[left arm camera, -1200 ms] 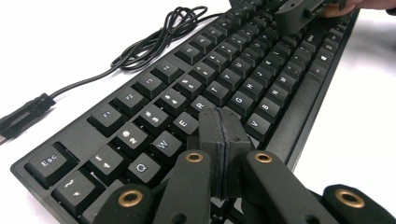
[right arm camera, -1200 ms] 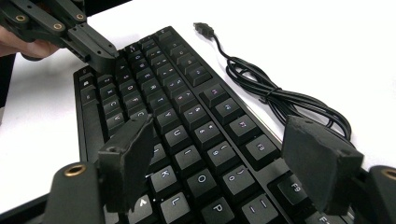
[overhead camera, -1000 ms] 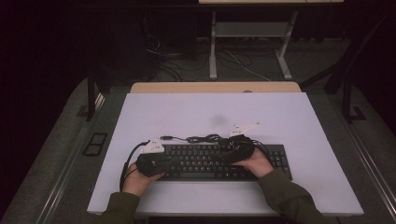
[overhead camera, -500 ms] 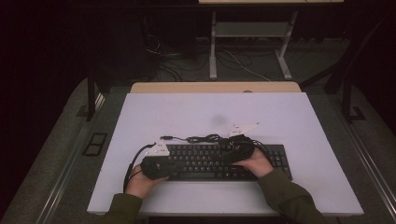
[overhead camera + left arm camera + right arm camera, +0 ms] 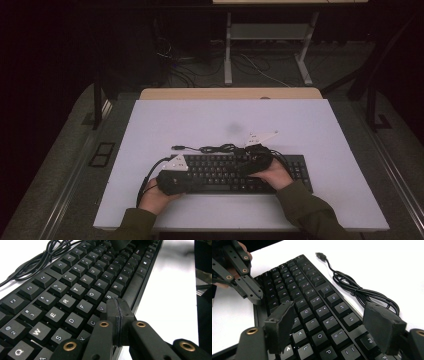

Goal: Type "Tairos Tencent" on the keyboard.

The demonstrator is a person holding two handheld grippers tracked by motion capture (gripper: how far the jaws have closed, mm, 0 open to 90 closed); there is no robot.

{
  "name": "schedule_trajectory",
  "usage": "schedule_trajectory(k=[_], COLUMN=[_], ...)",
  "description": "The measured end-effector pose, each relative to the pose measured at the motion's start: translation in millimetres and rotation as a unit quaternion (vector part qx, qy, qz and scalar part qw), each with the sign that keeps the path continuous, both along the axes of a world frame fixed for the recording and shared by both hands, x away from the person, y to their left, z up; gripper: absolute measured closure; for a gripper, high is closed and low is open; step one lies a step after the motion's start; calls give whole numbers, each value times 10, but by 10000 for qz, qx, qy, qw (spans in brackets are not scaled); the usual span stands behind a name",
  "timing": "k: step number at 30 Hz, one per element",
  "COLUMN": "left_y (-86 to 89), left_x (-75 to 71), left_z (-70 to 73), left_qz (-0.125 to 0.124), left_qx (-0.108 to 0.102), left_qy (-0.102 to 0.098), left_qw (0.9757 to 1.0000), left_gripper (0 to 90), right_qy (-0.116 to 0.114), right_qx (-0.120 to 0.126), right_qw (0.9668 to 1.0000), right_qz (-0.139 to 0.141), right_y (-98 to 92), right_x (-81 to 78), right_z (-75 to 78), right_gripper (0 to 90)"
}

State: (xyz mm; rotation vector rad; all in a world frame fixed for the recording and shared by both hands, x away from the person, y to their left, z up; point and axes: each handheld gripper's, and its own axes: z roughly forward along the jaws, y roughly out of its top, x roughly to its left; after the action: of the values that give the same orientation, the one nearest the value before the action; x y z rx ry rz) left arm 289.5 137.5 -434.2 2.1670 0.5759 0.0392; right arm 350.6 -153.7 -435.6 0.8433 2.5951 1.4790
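Note:
A black keyboard (image 5: 220,170) lies on the white table near its front edge, and its coiled cable (image 5: 215,148) ends in a loose USB plug (image 5: 176,147) behind it. My left gripper (image 5: 200,181) is shut with nothing in it. It lies low over the keyboard's front left, with its tip (image 5: 117,307) above the bottom letter row by the space bar. My right gripper (image 5: 246,167) hovers open over the keyboard's right half. Its pads straddle keys (image 5: 332,320) without touching them. The left gripper (image 5: 254,296) and the cable (image 5: 362,293) also show in the right gripper view.
The white tabletop (image 5: 300,125) stretches bare behind and to both sides of the keyboard. A wooden strip (image 5: 230,93) runs along its far edge. Beyond it stand a metal desk frame (image 5: 227,55) and floor cables in the dark.
My left gripper has shifted a little to the right and toward the keyboard's front edge. The right gripper and the keyboard have stayed still.

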Motion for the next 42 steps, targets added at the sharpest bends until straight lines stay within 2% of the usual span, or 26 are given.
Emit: schedule_trajectory(k=[8,16,24,33,42], left_y=[-26,-24,-32,-11,17], left_x=[-1,13,6,1,12], left_z=[-31,-65,-41,7,39], left_qz=[-46,-28,-45,-15,150], left_qx=[107,70,116,-6,-188], left_qy=[22,136,69,-6,-47], left_qw=[9999,9999,9999,10000,9997], left_gripper=[893,894,893,893,884], right_qy=[0,6,4,-1,-12], right_qx=[0,3,5,6,23], right_qw=[10000,10000,10000,10000,10000], right_qz=[-2,9,0,-2,1], right_y=[-1,4,0,-2,-2], right_x=[1,0,1,1,-2], right_z=[0,-6,0,0,3], right_gripper=[251,251,251,251,251])
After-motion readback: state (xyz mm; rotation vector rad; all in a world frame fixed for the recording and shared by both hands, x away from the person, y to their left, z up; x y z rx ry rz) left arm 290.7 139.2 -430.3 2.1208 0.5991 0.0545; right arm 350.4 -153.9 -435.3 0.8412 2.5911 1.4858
